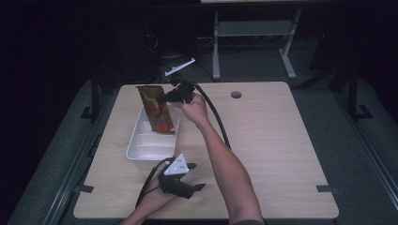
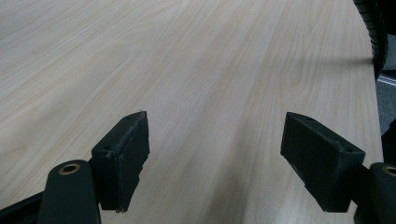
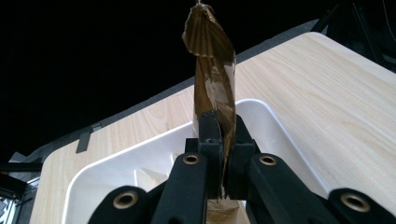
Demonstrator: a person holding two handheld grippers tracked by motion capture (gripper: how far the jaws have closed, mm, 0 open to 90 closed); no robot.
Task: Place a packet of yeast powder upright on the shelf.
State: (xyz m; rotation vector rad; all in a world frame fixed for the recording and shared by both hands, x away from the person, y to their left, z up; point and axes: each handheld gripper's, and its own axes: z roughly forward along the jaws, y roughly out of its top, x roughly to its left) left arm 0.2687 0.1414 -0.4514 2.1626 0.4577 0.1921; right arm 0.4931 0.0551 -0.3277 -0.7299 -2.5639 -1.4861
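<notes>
The right hand-held gripper (image 1: 165,99) pinches a brown packet (image 1: 152,107) upright above the white tray (image 1: 141,151); its thin edge could slip free. The left hand-held gripper (image 1: 197,187), spread wide, hovers near the tray's front.

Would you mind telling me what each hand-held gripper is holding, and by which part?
The right hand-held gripper pinches the brown packet near its side edge, above the white tray; the left holds nothing.
</notes>
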